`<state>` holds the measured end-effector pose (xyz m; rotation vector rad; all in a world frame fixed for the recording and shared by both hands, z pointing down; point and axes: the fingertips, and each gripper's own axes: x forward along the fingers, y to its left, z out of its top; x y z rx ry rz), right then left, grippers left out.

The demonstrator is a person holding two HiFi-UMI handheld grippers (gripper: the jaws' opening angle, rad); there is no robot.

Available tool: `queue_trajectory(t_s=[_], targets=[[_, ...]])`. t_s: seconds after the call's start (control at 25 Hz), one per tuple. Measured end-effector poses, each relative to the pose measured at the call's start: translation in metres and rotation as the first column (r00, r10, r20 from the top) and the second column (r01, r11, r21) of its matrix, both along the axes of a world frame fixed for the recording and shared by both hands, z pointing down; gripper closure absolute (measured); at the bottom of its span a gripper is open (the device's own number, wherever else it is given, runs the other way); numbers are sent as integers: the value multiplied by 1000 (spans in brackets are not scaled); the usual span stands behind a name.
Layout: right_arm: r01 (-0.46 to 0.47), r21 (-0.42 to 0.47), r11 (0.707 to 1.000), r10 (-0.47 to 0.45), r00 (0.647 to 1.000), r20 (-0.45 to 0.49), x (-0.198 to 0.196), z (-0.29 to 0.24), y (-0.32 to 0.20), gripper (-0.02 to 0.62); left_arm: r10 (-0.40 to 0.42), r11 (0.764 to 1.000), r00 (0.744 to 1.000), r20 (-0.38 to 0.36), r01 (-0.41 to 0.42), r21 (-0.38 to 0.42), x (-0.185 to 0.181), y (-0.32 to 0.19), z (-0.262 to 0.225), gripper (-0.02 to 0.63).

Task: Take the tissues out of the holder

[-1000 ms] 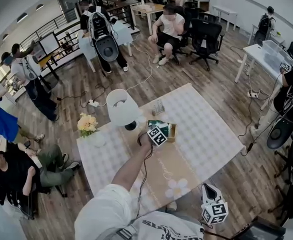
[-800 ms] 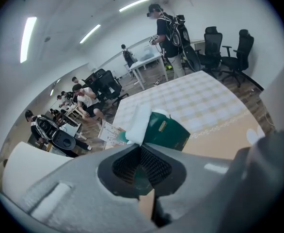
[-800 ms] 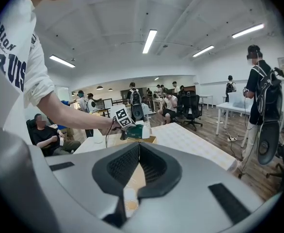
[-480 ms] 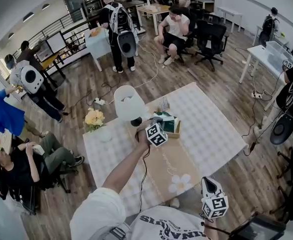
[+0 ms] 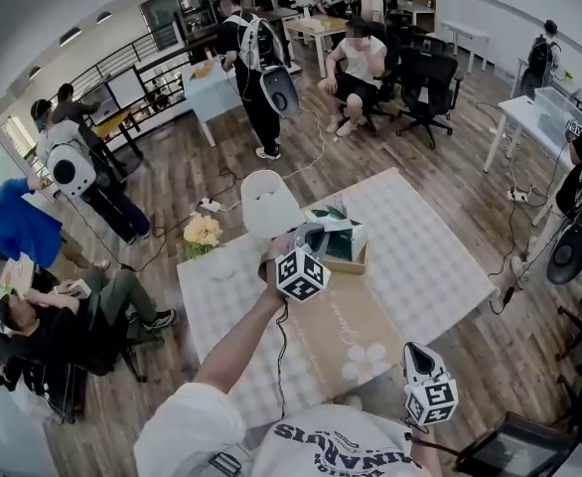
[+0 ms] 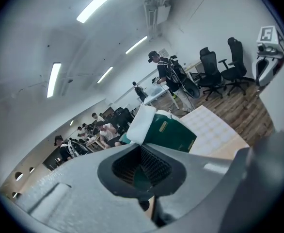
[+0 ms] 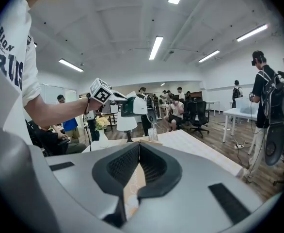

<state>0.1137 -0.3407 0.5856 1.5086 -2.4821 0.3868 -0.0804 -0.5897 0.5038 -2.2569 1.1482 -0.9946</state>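
Observation:
A green tissue pack (image 5: 335,235) with a white tissue sticking out of its top hangs above the table, and my left gripper (image 5: 315,243) is shut on it. In the left gripper view the green pack (image 6: 170,134) fills the space just past the closed jaws of the left gripper (image 6: 142,149). The tan wooden holder (image 5: 357,262) sits on the table just under and right of the pack. My right gripper (image 5: 416,358) stays low near the table's front edge, shut and empty. The right gripper view shows the raised pack (image 7: 131,106) to the left, held high.
A white table lamp (image 5: 269,203) and a vase of yellow flowers (image 5: 202,232) stand at the table's (image 5: 420,256) far left. A small clear stand (image 7: 153,133) sits at the far edge. Several people, desks and office chairs surround the table.
My left gripper has risen from the holder with the green tissue pack in its jaws. The right gripper has stayed almost where it was.

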Motion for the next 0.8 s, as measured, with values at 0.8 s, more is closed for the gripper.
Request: queue_trajectory(t_s=[0.8], targets=[[7,15,1000,-7,1000,-12,-12,-5,10,588,0,1000,1000,-16,0,14,-11,23,0,598]])
